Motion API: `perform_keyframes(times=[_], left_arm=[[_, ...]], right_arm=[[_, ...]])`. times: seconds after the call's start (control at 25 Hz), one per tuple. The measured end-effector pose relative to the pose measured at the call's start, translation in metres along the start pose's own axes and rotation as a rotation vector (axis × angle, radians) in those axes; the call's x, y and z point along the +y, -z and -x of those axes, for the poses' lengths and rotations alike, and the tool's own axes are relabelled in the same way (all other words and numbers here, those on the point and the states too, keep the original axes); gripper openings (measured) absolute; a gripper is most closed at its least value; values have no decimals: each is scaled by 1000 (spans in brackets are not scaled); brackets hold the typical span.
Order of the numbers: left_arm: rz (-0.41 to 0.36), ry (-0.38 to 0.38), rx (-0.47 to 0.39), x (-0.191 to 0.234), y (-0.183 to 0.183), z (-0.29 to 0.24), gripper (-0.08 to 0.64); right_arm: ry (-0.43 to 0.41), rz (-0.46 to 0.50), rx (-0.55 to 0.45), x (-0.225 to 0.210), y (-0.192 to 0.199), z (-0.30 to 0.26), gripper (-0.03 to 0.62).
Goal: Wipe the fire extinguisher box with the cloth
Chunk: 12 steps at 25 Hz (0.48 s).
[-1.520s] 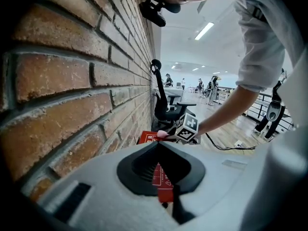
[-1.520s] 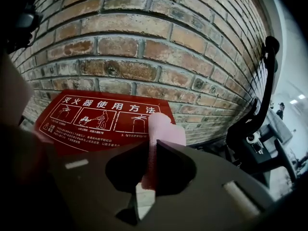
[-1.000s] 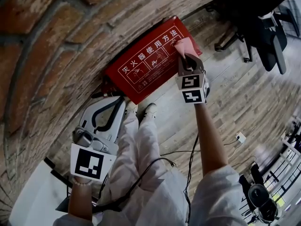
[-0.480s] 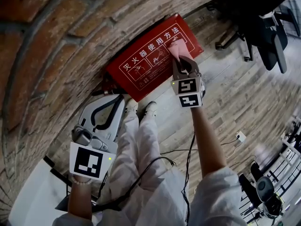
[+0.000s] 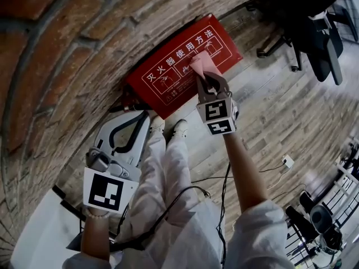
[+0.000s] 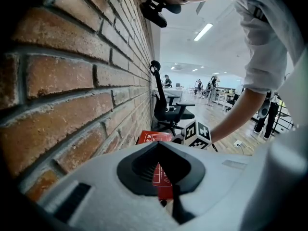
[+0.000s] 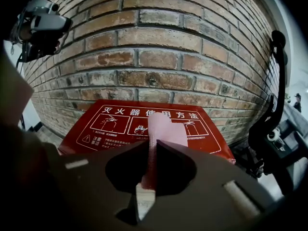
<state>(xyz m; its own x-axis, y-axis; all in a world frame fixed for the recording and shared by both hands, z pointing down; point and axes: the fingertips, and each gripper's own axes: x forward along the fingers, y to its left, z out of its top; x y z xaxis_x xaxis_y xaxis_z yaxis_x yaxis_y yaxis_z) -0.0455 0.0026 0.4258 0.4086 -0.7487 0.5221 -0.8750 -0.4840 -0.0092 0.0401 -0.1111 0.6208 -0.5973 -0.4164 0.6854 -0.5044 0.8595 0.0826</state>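
My right tongs (image 5: 206, 82) clamped on pink cloth (image 5: 201, 64), cloth lying against red fire extinguisher box (image 5: 162, 80), upper centre; my left tongs (image 5: 141, 118) together, empty, lower left.

fire extinguisher box (image 5: 166, 80): 1 | cloth (image 5: 201, 64): 1 | left gripper (image 5: 142, 117) + right gripper (image 5: 208, 81): 2

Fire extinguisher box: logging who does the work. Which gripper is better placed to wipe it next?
Right. The right gripper has jaws shut on the pink cloth, over the red box; the left gripper is shut, empty, back by the wall.
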Motion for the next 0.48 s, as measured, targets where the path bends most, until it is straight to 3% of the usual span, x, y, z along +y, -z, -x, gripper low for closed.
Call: perform_keyframes(times=[0.48], left_arm=[[0, 1, -5, -4, 0, 3, 0]], right_arm=[[-95, 39, -10, 47, 1, 8, 28]])
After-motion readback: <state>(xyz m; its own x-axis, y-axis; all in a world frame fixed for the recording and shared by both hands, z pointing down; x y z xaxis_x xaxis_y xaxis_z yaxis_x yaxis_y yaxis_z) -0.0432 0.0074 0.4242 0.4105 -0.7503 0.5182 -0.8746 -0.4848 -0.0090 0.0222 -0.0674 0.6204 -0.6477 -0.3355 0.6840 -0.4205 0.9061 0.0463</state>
